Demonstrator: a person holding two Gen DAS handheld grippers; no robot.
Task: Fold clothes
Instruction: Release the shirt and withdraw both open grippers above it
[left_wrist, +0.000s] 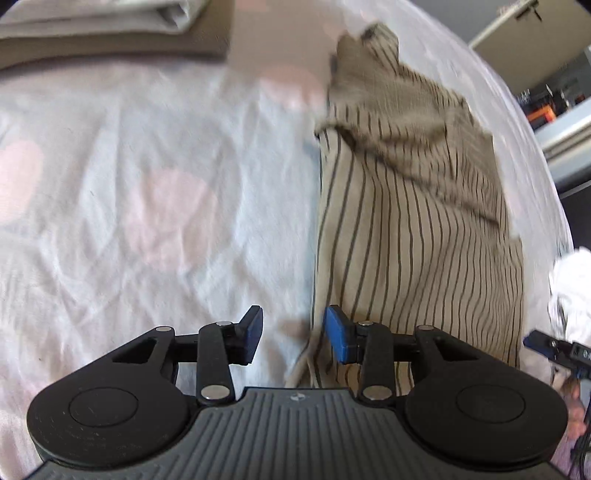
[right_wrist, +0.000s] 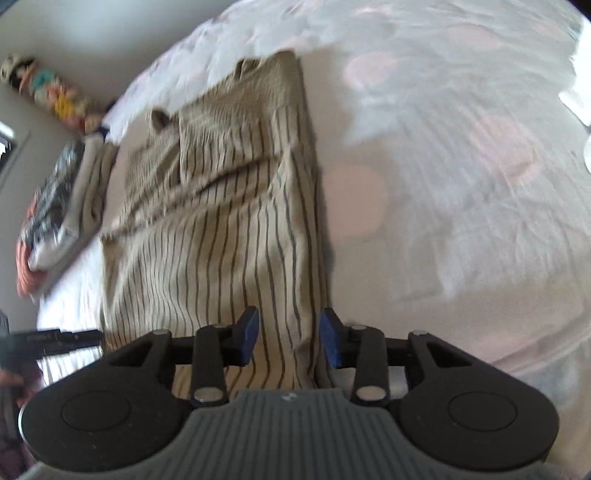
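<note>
A beige garment with dark thin stripes (left_wrist: 417, 229) lies lengthwise on the bed, its far part folded over and rumpled. In the left wrist view my left gripper (left_wrist: 293, 338) is open over the garment's near left corner, with the cloth edge between its blue pads. In the right wrist view the same striped garment (right_wrist: 221, 229) stretches away from me. My right gripper (right_wrist: 290, 341) is open over the garment's near right edge, and striped cloth lies between the pads. The tip of the other gripper (left_wrist: 550, 349) shows at the right edge of the left view.
The bed sheet (left_wrist: 147, 192) is white with pale pink spots. Folded clothes (left_wrist: 110, 26) are stacked at the far side, also seen as a pile of folded clothes (right_wrist: 70, 206) left of the garment. A white crumpled cloth (left_wrist: 570, 288) lies at the right.
</note>
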